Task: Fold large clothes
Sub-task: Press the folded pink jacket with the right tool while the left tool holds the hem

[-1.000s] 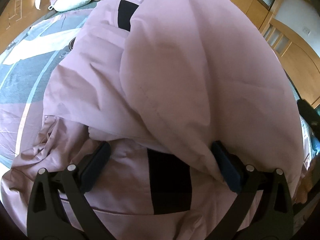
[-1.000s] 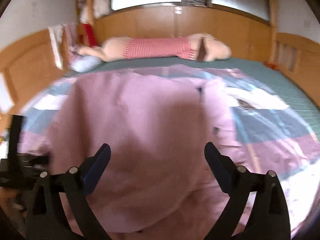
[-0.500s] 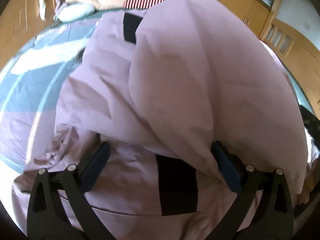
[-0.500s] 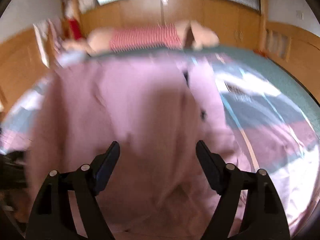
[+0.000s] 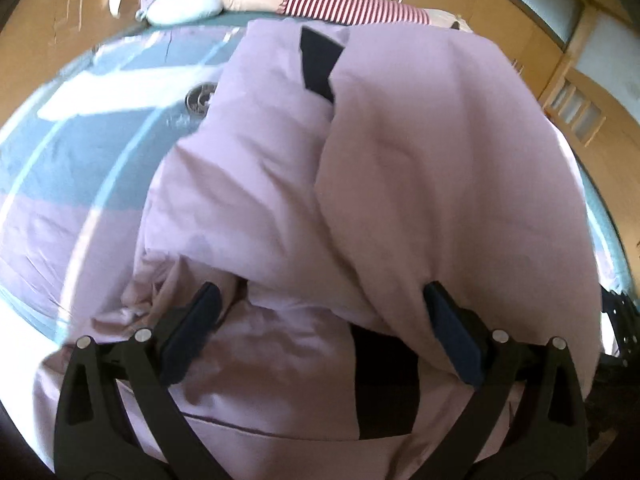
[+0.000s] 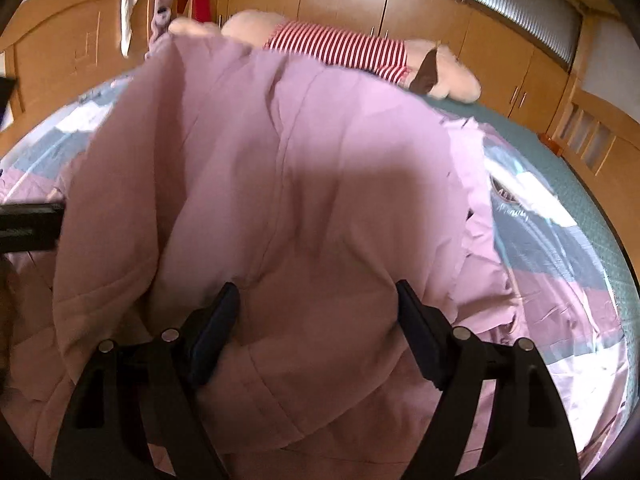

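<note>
A bulky pale-pink padded coat (image 5: 420,168) with black panels lay mounded on the bed's patchwork quilt (image 5: 80,168). The left gripper (image 5: 320,332) and right gripper (image 6: 316,328) both stood wide over its folds, gripping nothing.

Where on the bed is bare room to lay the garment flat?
Bare bedspread lies right of the pink garment, out to the bed's wooden side rail, and left of it in the left wrist view. Crowded: the far edge, along the plush toy and the small cushion.
</note>
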Motion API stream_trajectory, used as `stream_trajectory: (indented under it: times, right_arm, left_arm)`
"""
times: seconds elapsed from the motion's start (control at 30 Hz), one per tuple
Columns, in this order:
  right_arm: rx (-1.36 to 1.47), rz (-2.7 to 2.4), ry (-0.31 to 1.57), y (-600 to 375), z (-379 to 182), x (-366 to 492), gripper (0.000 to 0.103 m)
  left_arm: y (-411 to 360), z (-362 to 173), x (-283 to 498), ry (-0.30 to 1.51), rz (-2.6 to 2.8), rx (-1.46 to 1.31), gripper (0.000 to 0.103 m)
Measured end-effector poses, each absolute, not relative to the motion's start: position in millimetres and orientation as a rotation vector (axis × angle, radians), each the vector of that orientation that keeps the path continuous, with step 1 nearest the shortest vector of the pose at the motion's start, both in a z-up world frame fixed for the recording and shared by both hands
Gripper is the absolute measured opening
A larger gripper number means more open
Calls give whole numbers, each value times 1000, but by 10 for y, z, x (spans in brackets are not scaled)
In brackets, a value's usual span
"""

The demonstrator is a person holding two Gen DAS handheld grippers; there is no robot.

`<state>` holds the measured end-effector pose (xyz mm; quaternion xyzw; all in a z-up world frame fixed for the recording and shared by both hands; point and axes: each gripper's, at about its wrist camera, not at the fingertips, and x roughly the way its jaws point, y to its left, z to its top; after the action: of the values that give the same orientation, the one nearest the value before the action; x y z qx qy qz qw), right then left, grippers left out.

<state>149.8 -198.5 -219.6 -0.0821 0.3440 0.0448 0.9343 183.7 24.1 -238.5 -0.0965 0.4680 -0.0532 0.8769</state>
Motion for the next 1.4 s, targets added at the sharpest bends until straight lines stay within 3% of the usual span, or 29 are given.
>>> stream_trajectory:
  times: [0.17,0.43,0.73,1.17,1.3,1.4]
  right_arm:
    - [-58,150,550,-2081,-1951,1318,80]
    - [-170,189,758,-1837,-2337,1535,80]
    - [-190,179,766,-1778,-2391,1508,83]
    - [-228,171,766,-1734,-2392,1479,87]
    - [-151,167,616,-1826,-2052,1310,87]
    - [-101,155,566,-1892,-1904,1254,87]
  left_arm:
    - [284,-2407,1829,984,-117,-200,101]
    - [242,-2425,1901,998,-106,-163,101]
    - [302,-2273,1818,918,-65,-163,101]
    - [364,-2435,1951,993,-76,-181,101]
    - [458,-2286,1833,916,-85,-274,101]
    - [385,-2215,1820,887,-64,-190,101]
